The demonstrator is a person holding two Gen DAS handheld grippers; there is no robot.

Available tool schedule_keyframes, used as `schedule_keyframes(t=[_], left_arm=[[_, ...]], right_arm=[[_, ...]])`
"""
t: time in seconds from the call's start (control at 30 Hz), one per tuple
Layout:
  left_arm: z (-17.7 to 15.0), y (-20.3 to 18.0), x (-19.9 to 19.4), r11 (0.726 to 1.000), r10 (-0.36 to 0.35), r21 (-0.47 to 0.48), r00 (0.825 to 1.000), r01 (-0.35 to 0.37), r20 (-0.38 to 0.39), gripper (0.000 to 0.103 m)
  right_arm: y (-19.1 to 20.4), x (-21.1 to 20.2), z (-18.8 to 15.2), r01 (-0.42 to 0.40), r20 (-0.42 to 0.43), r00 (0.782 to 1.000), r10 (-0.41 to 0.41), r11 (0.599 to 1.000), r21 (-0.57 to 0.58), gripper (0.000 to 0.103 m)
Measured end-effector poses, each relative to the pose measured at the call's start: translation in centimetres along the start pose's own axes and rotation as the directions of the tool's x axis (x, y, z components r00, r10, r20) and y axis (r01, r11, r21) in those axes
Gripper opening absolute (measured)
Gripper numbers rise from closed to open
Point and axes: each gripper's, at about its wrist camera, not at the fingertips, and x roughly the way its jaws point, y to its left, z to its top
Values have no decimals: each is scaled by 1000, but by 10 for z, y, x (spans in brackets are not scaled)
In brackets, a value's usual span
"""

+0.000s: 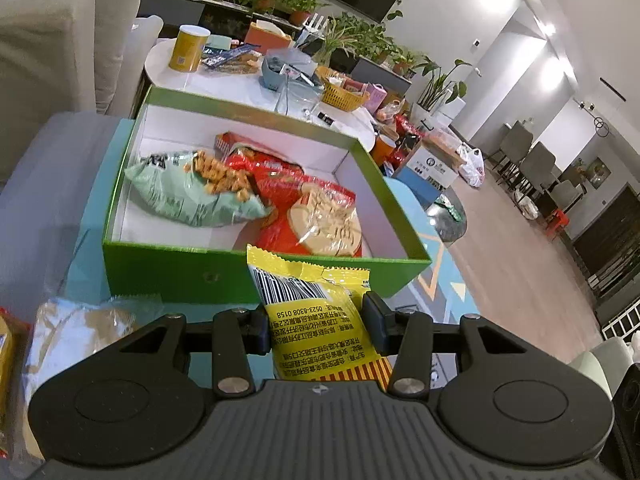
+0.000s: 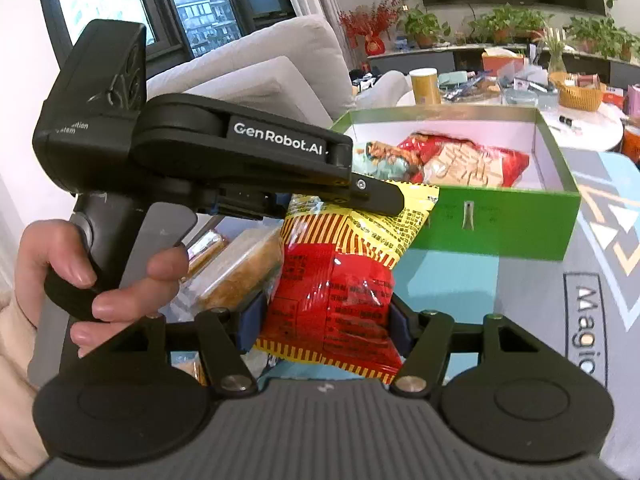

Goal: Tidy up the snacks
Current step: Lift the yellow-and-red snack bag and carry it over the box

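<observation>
A: What's nearest?

B: The right gripper, its jaws clamped on the red end of the yellow snack packet. The left gripper is clamped on the packet's yellow barcode end, a hand on its handle.

A: So where's the packet?

B: Held between both, just before the green box, where a pale green bag and red bags lie.

Beyond my work sits a round white table bearing a yellow canister and a yellow woven basket, with potted plants lining the far shelf.
</observation>
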Motion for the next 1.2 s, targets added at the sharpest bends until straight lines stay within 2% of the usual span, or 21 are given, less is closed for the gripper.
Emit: schedule_keyframes(t=[0.37,0.8,1.2], left_arm=[[29,-11,-8,999,0,48,998,-3,61,42],[75,-15,-7,994,12,111,995,-23,95,42],[102,9,11,999,6,49,995,-11,99,41]], right_arm=[[-4,0,24,9,48,999,-7,999,-42,63],[-17,13,57,0,105,994,7,998,-64,63],[-27,40,81,3,118,993,6,997,-75,63]])
